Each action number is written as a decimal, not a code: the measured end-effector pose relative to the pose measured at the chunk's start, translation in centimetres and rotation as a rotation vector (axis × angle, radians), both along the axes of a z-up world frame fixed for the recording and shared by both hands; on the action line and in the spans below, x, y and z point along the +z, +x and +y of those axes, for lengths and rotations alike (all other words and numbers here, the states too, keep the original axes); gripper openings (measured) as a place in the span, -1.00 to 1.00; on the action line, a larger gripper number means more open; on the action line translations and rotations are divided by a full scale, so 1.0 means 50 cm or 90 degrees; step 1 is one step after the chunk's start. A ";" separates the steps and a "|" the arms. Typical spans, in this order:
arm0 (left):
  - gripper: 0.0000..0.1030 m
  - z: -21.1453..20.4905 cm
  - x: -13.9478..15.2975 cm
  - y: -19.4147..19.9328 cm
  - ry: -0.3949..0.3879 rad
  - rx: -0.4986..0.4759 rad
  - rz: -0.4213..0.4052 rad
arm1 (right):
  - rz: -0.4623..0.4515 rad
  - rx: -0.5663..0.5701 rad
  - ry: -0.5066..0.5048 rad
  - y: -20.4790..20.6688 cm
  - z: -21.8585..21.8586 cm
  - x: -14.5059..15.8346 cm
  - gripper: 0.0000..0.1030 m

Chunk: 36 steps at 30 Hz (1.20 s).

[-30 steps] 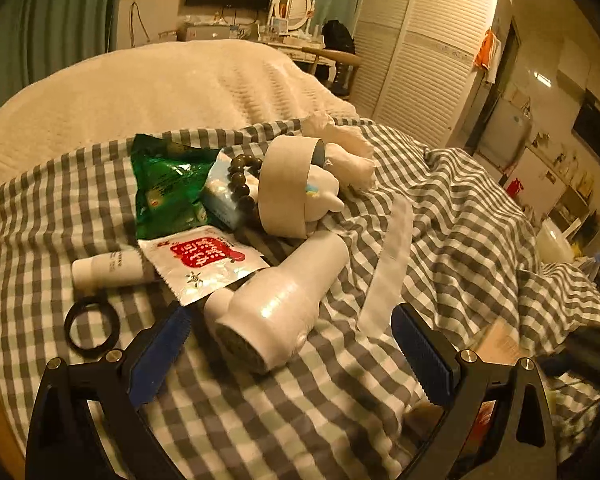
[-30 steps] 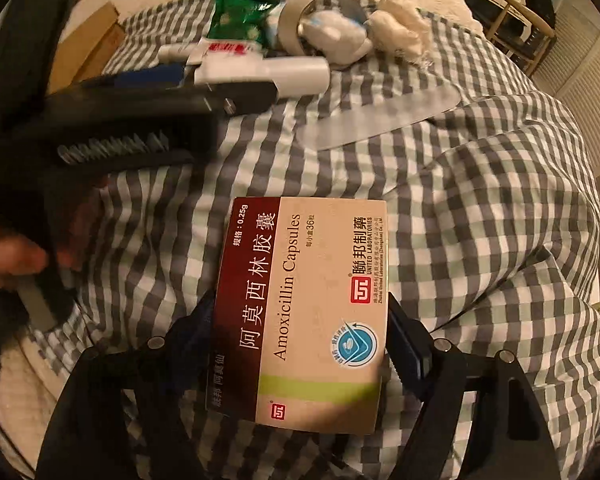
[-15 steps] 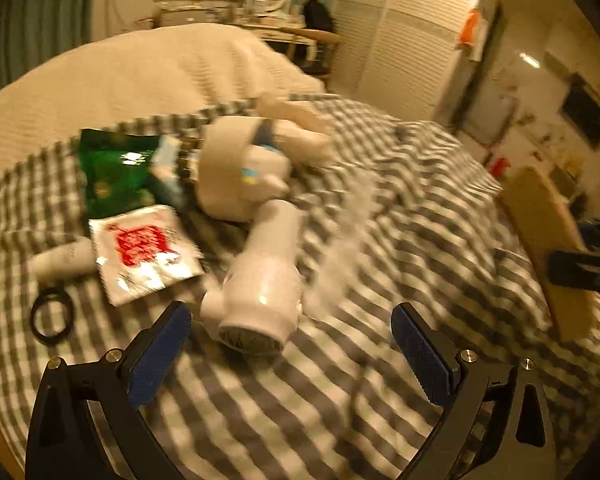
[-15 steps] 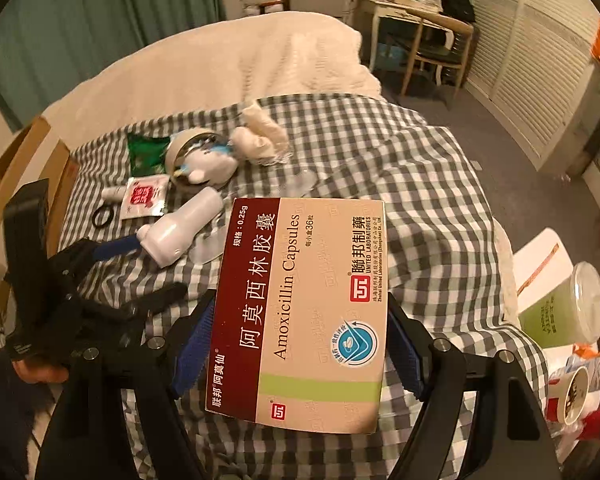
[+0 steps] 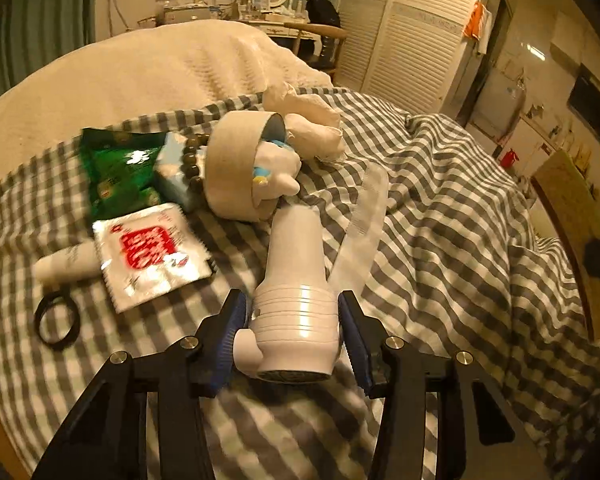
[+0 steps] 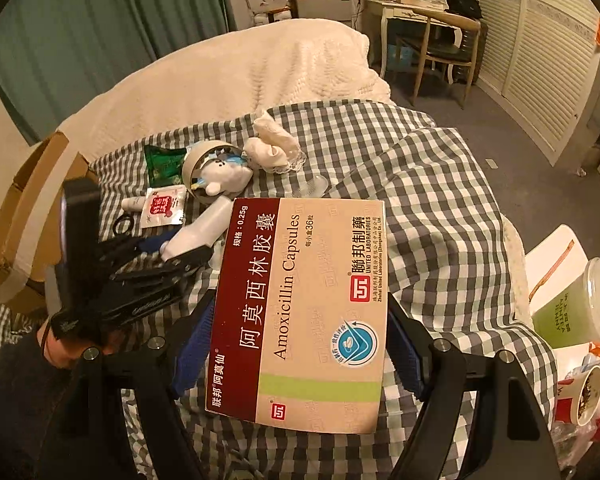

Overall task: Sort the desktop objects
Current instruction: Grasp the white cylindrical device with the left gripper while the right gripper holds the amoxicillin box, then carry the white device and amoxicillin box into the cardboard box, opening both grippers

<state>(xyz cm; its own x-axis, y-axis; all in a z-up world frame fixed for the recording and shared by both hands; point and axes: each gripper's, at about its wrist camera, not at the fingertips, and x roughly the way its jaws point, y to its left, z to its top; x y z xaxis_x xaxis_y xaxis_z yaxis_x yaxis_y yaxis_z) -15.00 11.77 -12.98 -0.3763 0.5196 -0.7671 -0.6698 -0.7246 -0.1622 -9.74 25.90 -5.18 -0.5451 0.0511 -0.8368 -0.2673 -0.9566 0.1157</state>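
My left gripper (image 5: 292,332) is shut on the round head of a white handheld device (image 5: 296,300) that lies on the checked cloth; it also shows in the right wrist view (image 6: 198,232). My right gripper (image 6: 300,336) is shut on an Amoxicillin capsule box (image 6: 304,304) and holds it above the bed. Behind the device lie a white-and-red sachet (image 5: 150,250), a white tube (image 5: 66,260), a black ring (image 5: 56,320), a green packet (image 5: 120,172), a tape roll (image 5: 232,172) with a white plush toy (image 5: 276,172) in it, and a clear strip (image 5: 364,224).
An open cardboard box (image 6: 24,216) stands left of the bed. A green drink cup (image 6: 576,304) and a paper cup (image 6: 580,396) stand at the right. A cream blanket (image 6: 236,76) covers the far bed. Crumpled white cloth (image 5: 312,116) lies behind the toy.
My left gripper moved forward and closed on the white device's head. My right gripper kept its hold on the box, lifting and drawing it back from the cloth.
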 end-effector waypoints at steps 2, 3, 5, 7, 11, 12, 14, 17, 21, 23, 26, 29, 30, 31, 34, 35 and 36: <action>-0.05 -0.015 0.012 0.016 0.004 0.006 0.004 | 0.006 -0.001 -0.005 0.004 0.005 0.004 0.49; -0.06 -0.020 0.021 0.027 0.007 0.006 0.008 | 0.008 -0.002 -0.006 0.006 0.006 0.005 0.49; -0.06 -0.027 0.039 0.041 0.014 0.004 0.013 | 0.014 -0.001 -0.009 0.009 0.006 0.009 0.49; -0.06 -0.035 0.064 0.049 0.028 0.007 0.016 | 0.020 0.001 -0.009 0.013 0.005 0.015 0.49; -0.07 -0.058 0.102 0.063 0.050 0.026 -0.007 | 0.031 0.007 -0.017 0.021 -0.005 0.024 0.49; -0.07 -0.064 0.109 0.071 0.054 0.030 -0.010 | 0.032 0.010 -0.021 0.024 -0.008 0.025 0.49; -0.07 -0.077 0.120 0.083 0.058 0.033 -0.020 | 0.036 0.011 -0.027 0.031 -0.016 0.028 0.49; -0.07 -0.093 0.141 0.101 0.053 0.034 -0.021 | 0.037 0.013 -0.042 0.042 -0.033 0.029 0.49; -0.07 -0.123 0.170 0.120 0.055 0.034 -0.021 | 0.021 0.016 -0.063 0.053 -0.062 0.022 0.49; -0.07 -0.143 0.192 0.122 0.061 0.036 -0.020 | 0.020 0.019 -0.072 0.058 -0.082 0.030 0.49; -0.07 -0.184 0.235 0.113 0.080 0.056 -0.015 | 0.025 0.032 -0.068 0.061 -0.120 0.065 0.49; -0.07 -0.232 0.299 0.098 0.104 0.073 0.006 | 0.039 0.051 -0.067 0.054 -0.157 0.115 0.49; -0.07 -0.244 0.318 0.095 0.108 0.075 0.014 | 0.044 0.060 -0.063 0.048 -0.172 0.135 0.49; -0.07 -0.259 0.340 0.092 0.113 0.079 0.024 | 0.052 0.072 -0.056 0.040 -0.193 0.159 0.49; -0.07 -0.312 0.410 0.080 0.133 0.098 0.054 | 0.075 0.107 -0.042 0.014 -0.254 0.220 0.49; -0.07 -0.332 0.431 0.074 0.138 0.106 0.062 | 0.083 0.117 -0.043 0.004 -0.273 0.237 0.49; -0.07 -0.354 0.453 0.067 0.141 0.117 0.073 | 0.090 0.129 -0.046 -0.008 -0.296 0.255 0.49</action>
